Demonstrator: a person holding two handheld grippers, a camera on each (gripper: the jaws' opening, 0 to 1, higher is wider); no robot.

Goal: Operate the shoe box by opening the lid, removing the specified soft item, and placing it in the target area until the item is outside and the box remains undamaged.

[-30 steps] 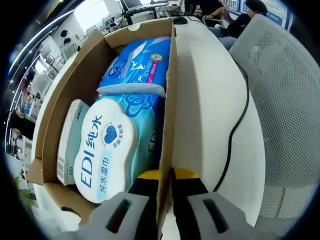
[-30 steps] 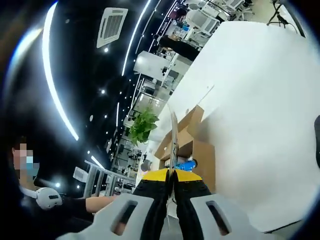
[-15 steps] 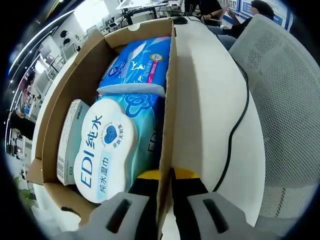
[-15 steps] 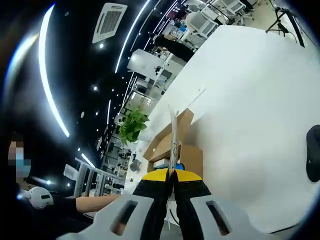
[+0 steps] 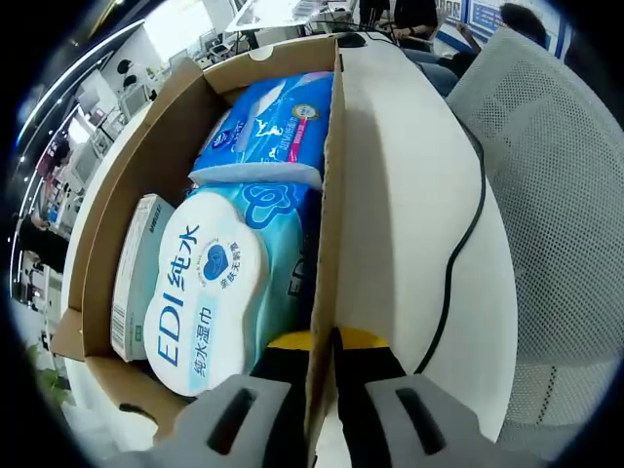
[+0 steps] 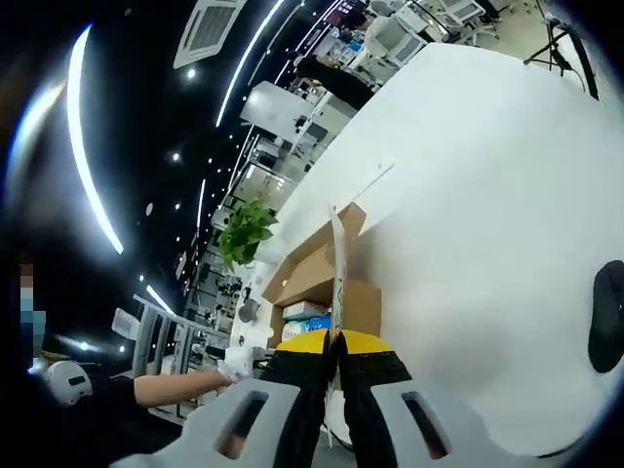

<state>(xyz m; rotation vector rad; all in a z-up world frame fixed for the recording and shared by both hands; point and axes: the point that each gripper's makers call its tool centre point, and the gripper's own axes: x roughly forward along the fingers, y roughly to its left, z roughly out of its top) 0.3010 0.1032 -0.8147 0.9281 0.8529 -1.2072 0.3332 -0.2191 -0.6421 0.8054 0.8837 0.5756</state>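
The left gripper (image 5: 322, 375) has two grey moulded jaws with dark slots, black inner pads and yellow tips, rising from six o'clock. The right gripper (image 6: 331, 375) is built alike: grey, black, yellow-tipped.

Right gripper pinching a thin lid edge above the open shoe box

The right gripper (image 6: 332, 343) has its yellow-tipped jaws closed on the lid (image 6: 337, 263), seen edge-on as a thin upright sheet. Just left of it sits the cardboard shoe box (image 6: 310, 280) on the white table (image 6: 468, 195). A potted plant (image 6: 242, 232) stands farther left, and a dark object (image 6: 606, 316) lies at the right edge.
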